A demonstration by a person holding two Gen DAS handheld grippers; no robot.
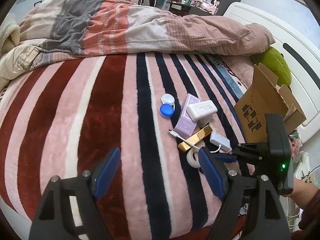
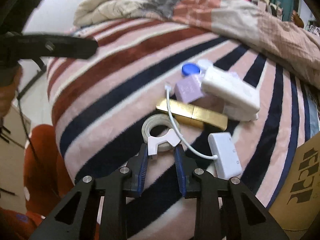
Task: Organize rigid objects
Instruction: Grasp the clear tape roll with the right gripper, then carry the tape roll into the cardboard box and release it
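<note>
Progress: you look to be at the start. The small things still lie in a loose heap on the striped blanket (image 1: 112, 108), and the cardboard box (image 1: 266, 108) stands open at their right; its inside is hidden from both cameras, so I cannot tell whether anything is in it.

Left to sort: the blue-and-white lens case (image 1: 167, 105), the purple box (image 1: 187, 116), the white charger (image 2: 230, 92) lying across it, the gold bar (image 2: 192, 113), the tape roll (image 2: 160, 132) and the white adapter (image 2: 225, 153) with its cable.

Right claw (image 2: 163, 152): your fingers are set close on a small white bracket at the near rim of the tape roll. They seem to pinch it, though the picture is blurred at the tips.

Tape roll and claw: the roll lies just beyond your right fingertips, touching the bracket, with the adapter cable draped over its rim.

Left claw (image 1: 158, 172): fingers wide apart, holding nothing, above bare blanket; the heap lies ahead and to the right.
</note>
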